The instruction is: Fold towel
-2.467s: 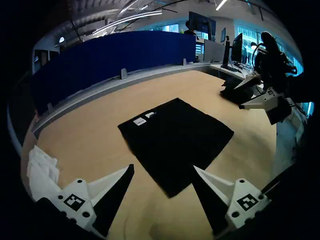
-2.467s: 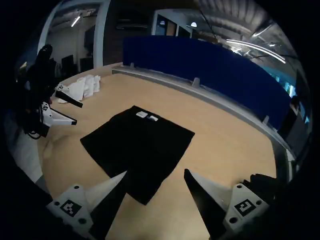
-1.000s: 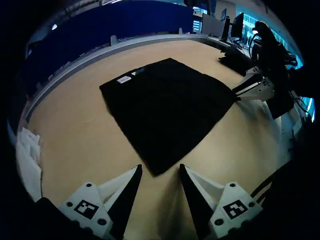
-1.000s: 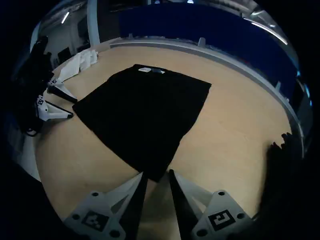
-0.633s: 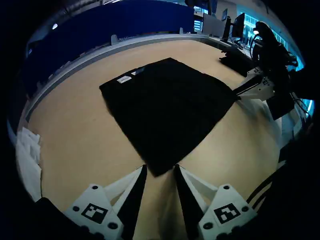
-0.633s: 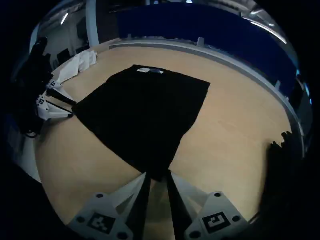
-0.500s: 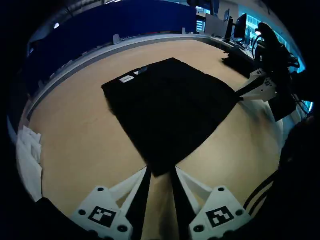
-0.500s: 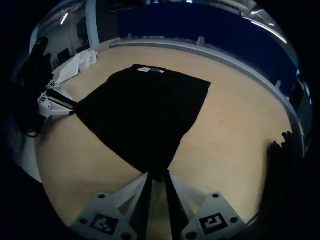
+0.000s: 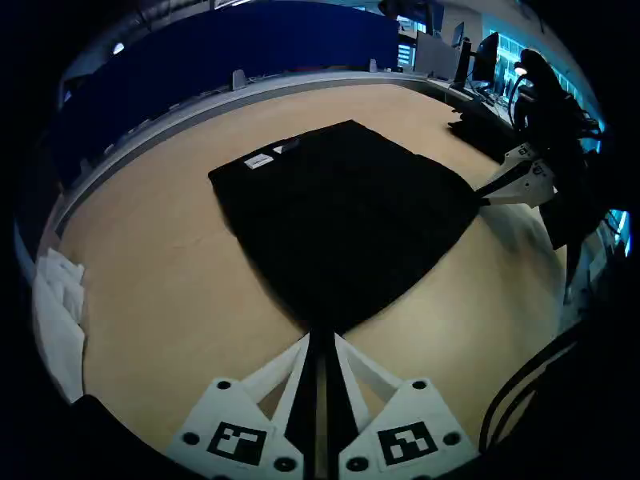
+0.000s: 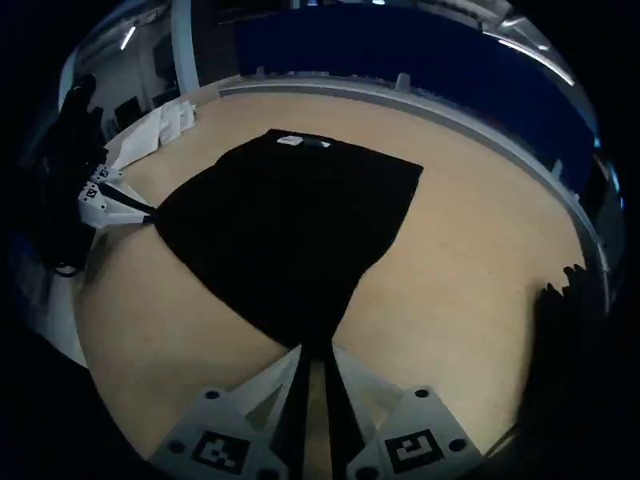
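A black towel [image 9: 344, 212] lies spread flat on the pale wooden counter [image 9: 160, 264], one corner pointing toward each tool.

In the left gripper view, the left tool [image 9: 323, 336] sits at 6 o'clock. Its two fingers are drawn almost together, with only a thin slit between them, and the towel's near corner is pinched at their tips. The cloth fans out from that corner toward 12 o'clock, and a small white label [image 9: 258, 161] shows on the far edge at about 11 o'clock. At 3 o'clock the right tool [image 9: 480, 194] meets the towel's right-hand corner, its fingers also brought close together, with the person's dark-sleeved arm [image 9: 560, 144] behind it. A pile of white cloths [image 9: 52, 308] rests at the counter's edge at 9 o'clock. A blue partition [image 9: 224, 72] runs along the far side from 10 to 1 o'clock.

In the right gripper view, the right tool sits at 6 o'clock [image 10: 317, 346]. Its fingers are nearly closed and grip another corner of the towel [image 10: 296, 224]. The left tool [image 10: 152, 218] appears at 9 o'clock, its tips touching the towel's left corner. The white cloths [image 10: 168, 120] lie beyond it at about 10 o'clock, well apart from the towel.
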Tool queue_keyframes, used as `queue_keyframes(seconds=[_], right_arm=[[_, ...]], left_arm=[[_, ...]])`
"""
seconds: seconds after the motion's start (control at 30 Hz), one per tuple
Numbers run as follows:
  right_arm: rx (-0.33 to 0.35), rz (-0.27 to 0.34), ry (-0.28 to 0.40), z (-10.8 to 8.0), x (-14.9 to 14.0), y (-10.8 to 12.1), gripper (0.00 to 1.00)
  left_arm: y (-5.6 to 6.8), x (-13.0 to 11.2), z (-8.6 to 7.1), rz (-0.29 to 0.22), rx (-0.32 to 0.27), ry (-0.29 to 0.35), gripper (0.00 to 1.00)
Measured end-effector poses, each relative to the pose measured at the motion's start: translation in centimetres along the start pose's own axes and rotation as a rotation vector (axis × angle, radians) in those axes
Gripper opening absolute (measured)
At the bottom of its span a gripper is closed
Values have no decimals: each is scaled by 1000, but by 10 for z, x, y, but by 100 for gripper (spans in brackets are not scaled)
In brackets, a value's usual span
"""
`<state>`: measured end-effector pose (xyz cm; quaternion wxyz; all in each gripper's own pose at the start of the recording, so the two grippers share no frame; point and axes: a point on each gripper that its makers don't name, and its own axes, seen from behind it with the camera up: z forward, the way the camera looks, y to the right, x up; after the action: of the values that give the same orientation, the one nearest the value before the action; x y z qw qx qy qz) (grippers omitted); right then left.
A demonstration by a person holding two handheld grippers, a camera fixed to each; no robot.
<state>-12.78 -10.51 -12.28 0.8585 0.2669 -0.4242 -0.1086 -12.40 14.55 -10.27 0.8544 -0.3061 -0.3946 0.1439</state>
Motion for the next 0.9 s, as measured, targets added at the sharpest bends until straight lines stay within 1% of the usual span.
queue_keyframes(seconds=[0.2,0.4,0.6,0.9], right_arm=[[12,9,15,-5,6,1,11],[15,16,29,-9,12,1,11],[15,12,41,-13,19,1,11],[19,2,73,-34,39,-1,11]], left_arm=[[1,2,-5,-15,-3,4,4],[3,9,-9,-40,-4,25,4],[2,14,-14,-51,-3,36,4],[-3,27,-31,-78,7,66,4]])
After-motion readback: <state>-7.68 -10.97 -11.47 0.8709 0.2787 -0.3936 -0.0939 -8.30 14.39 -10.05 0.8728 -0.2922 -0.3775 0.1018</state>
